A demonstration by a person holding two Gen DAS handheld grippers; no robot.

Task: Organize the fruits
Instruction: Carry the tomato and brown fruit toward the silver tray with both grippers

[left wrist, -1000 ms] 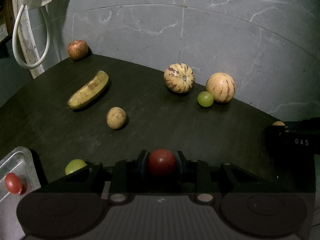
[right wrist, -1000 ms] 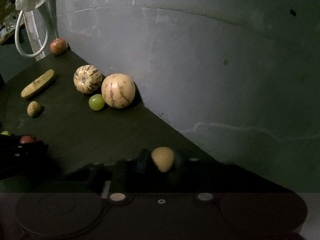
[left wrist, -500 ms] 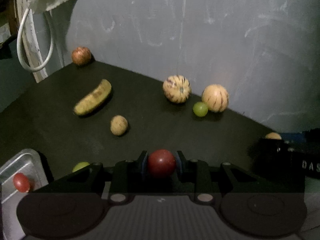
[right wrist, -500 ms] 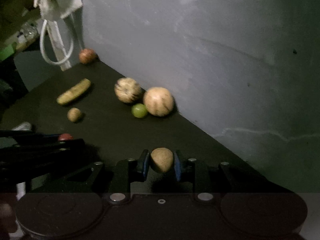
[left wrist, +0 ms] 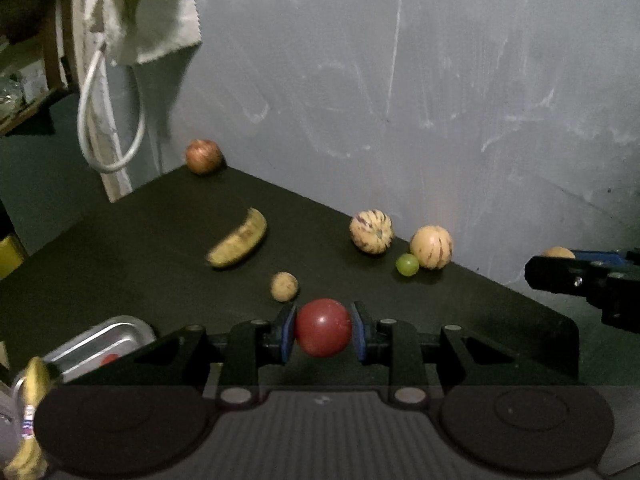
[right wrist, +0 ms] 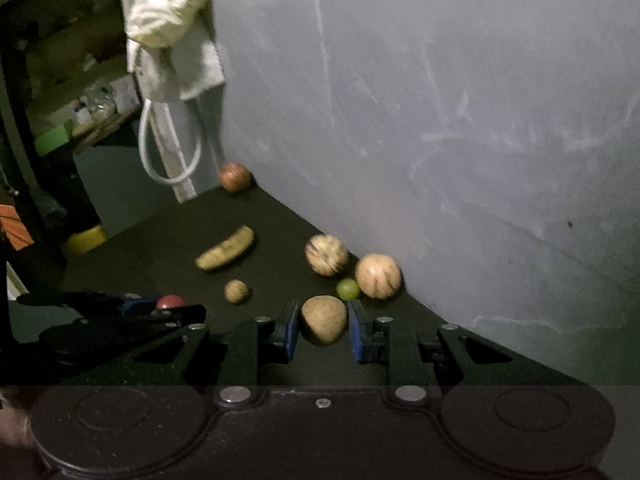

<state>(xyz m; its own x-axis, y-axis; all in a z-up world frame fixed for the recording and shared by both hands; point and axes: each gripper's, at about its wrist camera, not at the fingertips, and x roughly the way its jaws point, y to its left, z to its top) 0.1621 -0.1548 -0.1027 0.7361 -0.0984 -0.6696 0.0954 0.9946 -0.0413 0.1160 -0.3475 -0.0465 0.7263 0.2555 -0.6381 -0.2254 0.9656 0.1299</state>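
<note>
Your left gripper (left wrist: 323, 333) clamped a red fruit (left wrist: 323, 327). Your right gripper (right wrist: 323, 330) clamped a tan fruit (right wrist: 324, 320) above the table (right wrist: 160, 240).

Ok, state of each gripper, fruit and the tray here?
Left gripper: shut on red fruit.
Right gripper: shut on tan fruit.
Banana: lying loose on table.
Grape: loose, beside a striped melon.
Tray: holds one red fruit.

Black hand-held gripper (left wrist: 323, 334) (blue pads (left wrist: 287, 332), silver screws).
</note>
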